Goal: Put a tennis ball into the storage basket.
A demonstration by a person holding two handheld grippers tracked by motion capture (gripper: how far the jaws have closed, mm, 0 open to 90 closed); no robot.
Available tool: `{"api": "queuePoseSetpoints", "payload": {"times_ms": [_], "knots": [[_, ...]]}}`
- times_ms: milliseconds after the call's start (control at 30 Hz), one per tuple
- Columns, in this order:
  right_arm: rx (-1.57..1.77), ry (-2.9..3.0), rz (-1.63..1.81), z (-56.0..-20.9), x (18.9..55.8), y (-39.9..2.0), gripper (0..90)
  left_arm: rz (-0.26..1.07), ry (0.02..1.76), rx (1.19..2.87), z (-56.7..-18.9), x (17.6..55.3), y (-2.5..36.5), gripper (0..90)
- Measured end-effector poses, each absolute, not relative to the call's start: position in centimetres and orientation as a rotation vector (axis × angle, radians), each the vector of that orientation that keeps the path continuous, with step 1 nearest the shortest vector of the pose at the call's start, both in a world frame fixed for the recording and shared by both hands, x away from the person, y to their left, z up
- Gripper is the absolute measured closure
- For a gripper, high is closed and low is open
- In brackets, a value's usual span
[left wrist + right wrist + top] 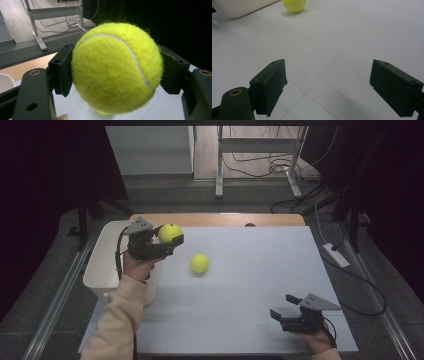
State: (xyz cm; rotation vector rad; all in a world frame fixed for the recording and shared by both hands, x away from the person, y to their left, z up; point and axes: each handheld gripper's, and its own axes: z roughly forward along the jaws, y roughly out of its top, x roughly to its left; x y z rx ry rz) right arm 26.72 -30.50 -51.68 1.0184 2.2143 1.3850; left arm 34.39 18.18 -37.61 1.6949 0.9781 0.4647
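From my remote seat I read the left gripper (172, 236) as clamped on a fuzzy yellow-green tennis ball with a white seam (169, 232). In the left gripper view the same ball (116, 67) sits squarely between the two black jaws, both pads pressed into its felt at the sides, and the ball hangs above the white table. In the high view the gripper is held up over the table's left edge, at about ten o'clock from the table's middle, just beside the white plastic bin (107, 265) that stands against that edge. The person's cream sleeve (117, 320) rises from the bottom of the picture to that hand.

A second yellow-green tennis ball (199, 263) lies loose on the white tabletop (250, 285), near the held one and at about four o'clock from it, apart from both grippers. In the right gripper view it appears at roughly eleven o'clock (293, 5), far ahead, next to the bin's pale wall (242, 8).

My right gripper (284, 307) rests low over the table's near right corner, at about five o'clock from the middle, its jaws spread wide with nothing between them but bare tabletop. It is well apart from both balls.
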Motion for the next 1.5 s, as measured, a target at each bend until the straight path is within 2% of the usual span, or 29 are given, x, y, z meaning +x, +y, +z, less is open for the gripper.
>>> {"api": "queuePoseSetpoints", "payload": {"times_ms": [600, 1500], "knots": [[1.018, 2.213, 1.385, -51.7, 26.7, -30.5, 13.6, 0.5, 1.041, 1.677, -37.2, 35.2, 20.0, 26.9], [1.022, 2.222, 1.381, -51.7, 26.8, -30.4, 13.6, 0.544, 1.222, 1.663, -37.8, 37.4, 24.4, 26.9]]}}
